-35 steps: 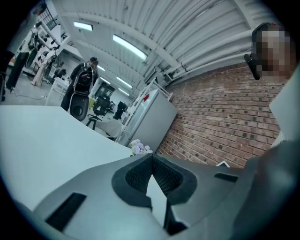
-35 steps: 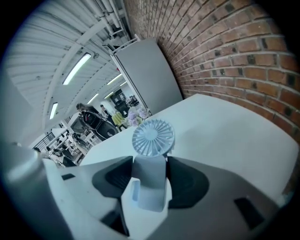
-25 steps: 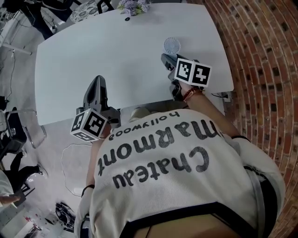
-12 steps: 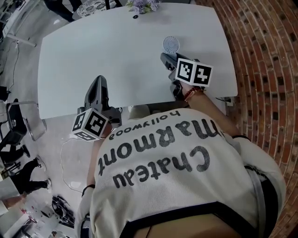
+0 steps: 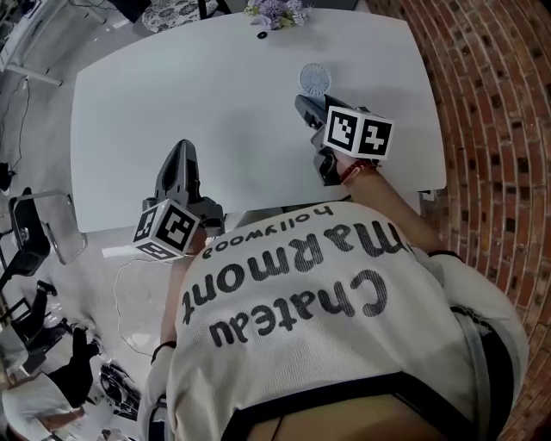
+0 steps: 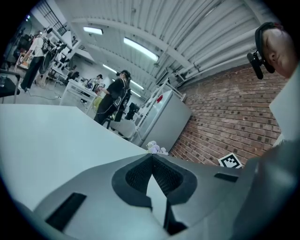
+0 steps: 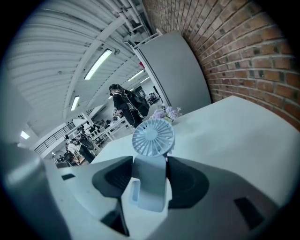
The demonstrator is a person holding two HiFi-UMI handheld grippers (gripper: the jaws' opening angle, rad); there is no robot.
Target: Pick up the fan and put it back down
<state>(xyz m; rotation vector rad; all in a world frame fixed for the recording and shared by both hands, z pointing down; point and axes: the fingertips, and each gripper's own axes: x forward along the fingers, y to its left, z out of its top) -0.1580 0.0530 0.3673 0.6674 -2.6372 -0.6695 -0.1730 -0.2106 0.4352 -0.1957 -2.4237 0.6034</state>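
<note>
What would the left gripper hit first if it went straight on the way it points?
Probably the table. The left gripper, shut and empty, tilts slightly down over bare tabletop. The flowers at the far edge line up just past its tips, but depth is unclear.

Head view: from above the person, facing steeply down on the white rectangular table (image 5: 215, 103), which fills the upper frame. Left gripper view: low over the tabletop, facing along its jaws toward the red brick wall (image 6: 225, 122). Right gripper view: likewise, very near the small white handheld fan (image 7: 152, 140). All three views share the table, the wall and the pale purple flower bunch (image 5: 277, 10).
</note>
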